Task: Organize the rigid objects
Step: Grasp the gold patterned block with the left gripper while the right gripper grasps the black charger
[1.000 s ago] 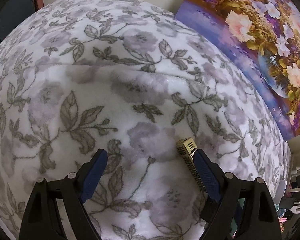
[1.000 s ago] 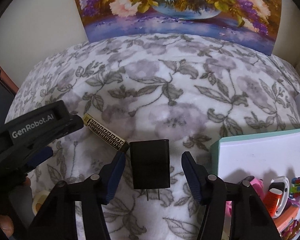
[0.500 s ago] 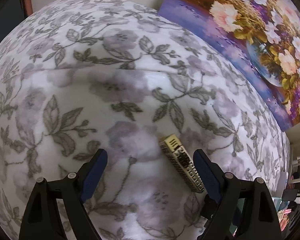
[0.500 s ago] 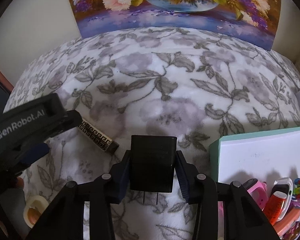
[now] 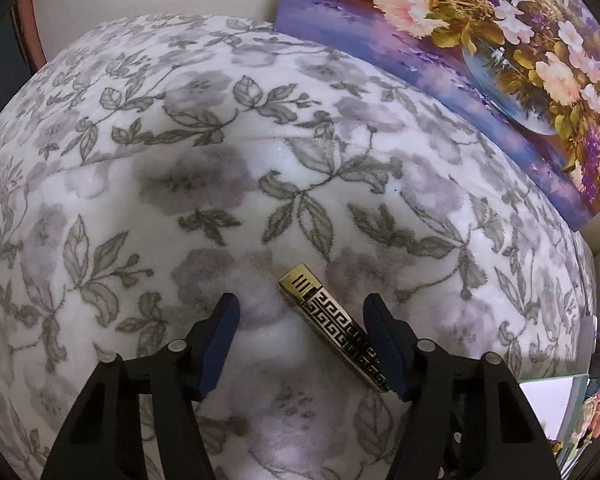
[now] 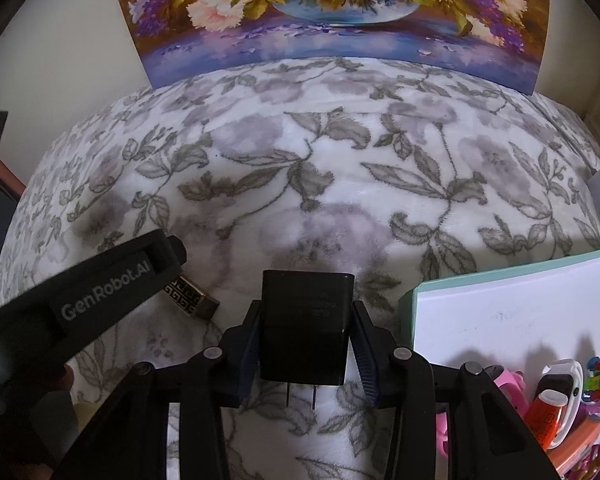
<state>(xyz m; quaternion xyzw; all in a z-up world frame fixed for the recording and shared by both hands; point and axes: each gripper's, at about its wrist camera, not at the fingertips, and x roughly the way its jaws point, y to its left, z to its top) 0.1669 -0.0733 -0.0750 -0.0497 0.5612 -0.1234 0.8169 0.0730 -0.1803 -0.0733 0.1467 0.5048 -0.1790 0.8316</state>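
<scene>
A gold bar with a black key pattern lies on the floral blanket. My left gripper is open around it, its right finger close beside the bar. The bar also shows in the right wrist view, partly hidden by the left gripper's body. My right gripper is shut on a black plug adapter, prongs pointing toward me, held just above the blanket.
A white tray with a teal rim sits at the right, holding several small colourful items. Its corner also shows in the left wrist view. A flower painting leans on the wall behind the bed.
My right gripper closed on the black adapter and lifted it slightly. My left gripper moved right and forward, bringing the gold bar between its fingers.
</scene>
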